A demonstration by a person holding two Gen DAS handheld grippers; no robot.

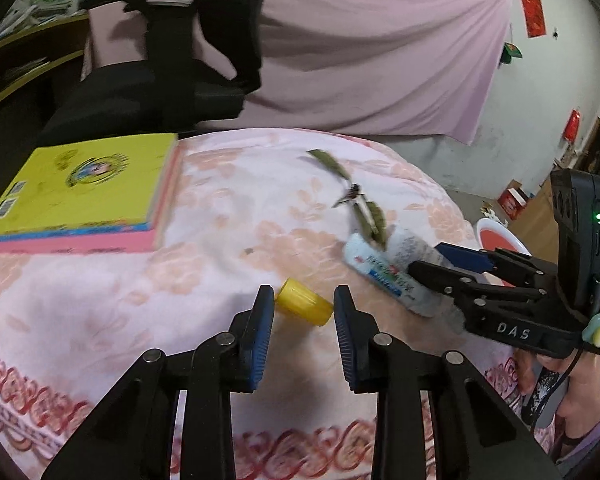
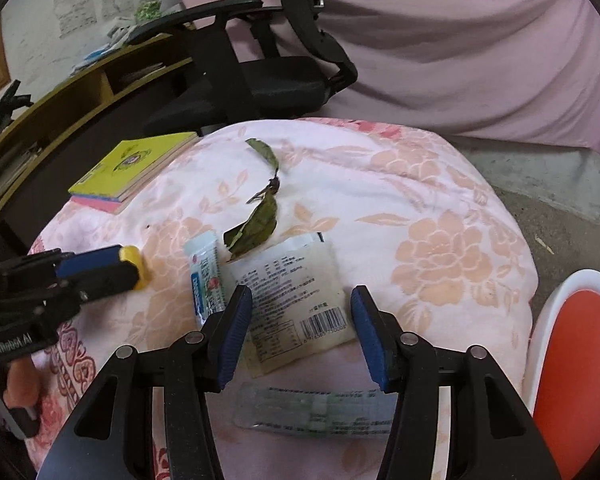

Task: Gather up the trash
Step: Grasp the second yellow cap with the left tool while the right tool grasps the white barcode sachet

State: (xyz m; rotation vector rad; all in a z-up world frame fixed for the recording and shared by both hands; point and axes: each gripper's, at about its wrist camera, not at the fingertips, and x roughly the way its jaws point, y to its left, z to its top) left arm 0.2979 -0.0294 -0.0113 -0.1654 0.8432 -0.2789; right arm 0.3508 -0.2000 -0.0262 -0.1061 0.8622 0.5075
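My left gripper (image 1: 303, 296) is shut on a small yellow cap (image 1: 304, 307) just above the floral cloth (image 1: 228, 208); the right wrist view shows the cap (image 2: 134, 262) pinched at its tips. My right gripper (image 2: 300, 300) stands open low over a white wrapper with a barcode (image 2: 296, 280), a finger on each side and the pads off it. A blue-and-white sachet (image 2: 205, 276) lies to its left. Above them sits a dried leafy twig (image 2: 260, 216), and a clear plastic packet (image 2: 316, 408) lies below the fingers.
A yellow book on a pink one (image 1: 92, 192) lies at the cloth's left edge. A black office chair (image 1: 172, 60) stands behind it, before a pink curtain (image 1: 380, 48). A red-and-white round seat (image 2: 576, 360) is at the right, beyond the cloth's edge.
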